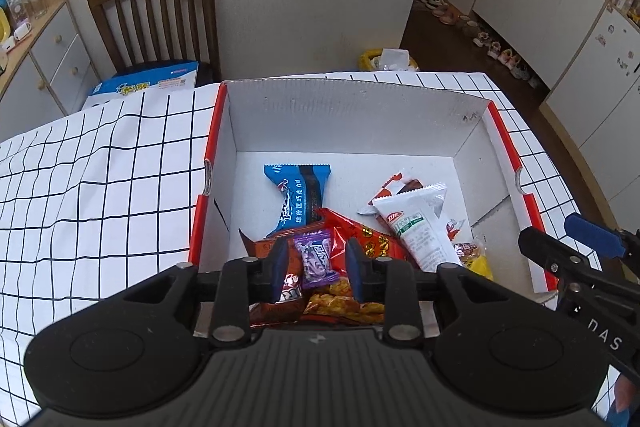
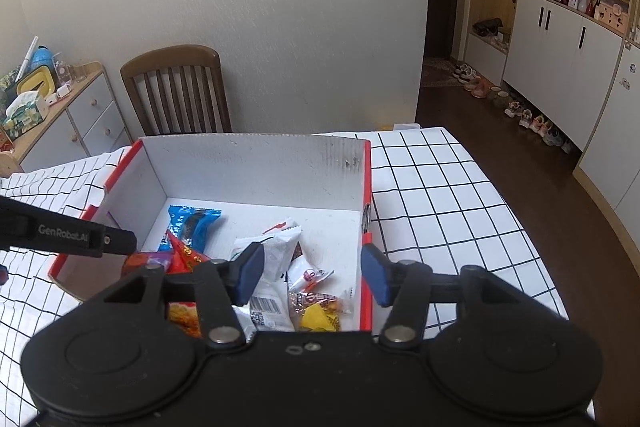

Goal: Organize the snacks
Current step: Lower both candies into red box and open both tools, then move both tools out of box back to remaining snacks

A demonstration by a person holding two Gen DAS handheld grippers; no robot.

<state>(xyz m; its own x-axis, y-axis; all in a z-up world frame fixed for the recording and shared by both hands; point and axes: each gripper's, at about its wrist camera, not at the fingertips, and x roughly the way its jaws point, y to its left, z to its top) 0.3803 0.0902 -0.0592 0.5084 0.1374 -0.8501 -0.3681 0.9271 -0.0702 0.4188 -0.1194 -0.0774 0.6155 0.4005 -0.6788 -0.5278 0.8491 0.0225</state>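
While your left claw (image 1: 316, 269) hung narrowly parted over the small purple candy wrapper (image 1: 316, 255), not pressing it, your right claw (image 2: 314, 277) stood wider, empty. Both were above the near end of the white cardboard box with red edges (image 1: 352, 115) on the grid-patterned counter (image 1: 100, 179), where the snacks lay piled.

One box (image 1: 352, 115), one chair (image 1: 160, 19), two grippers, left (image 1: 316, 267), right (image 2: 314, 277), several snack packets (image 1: 298, 195).
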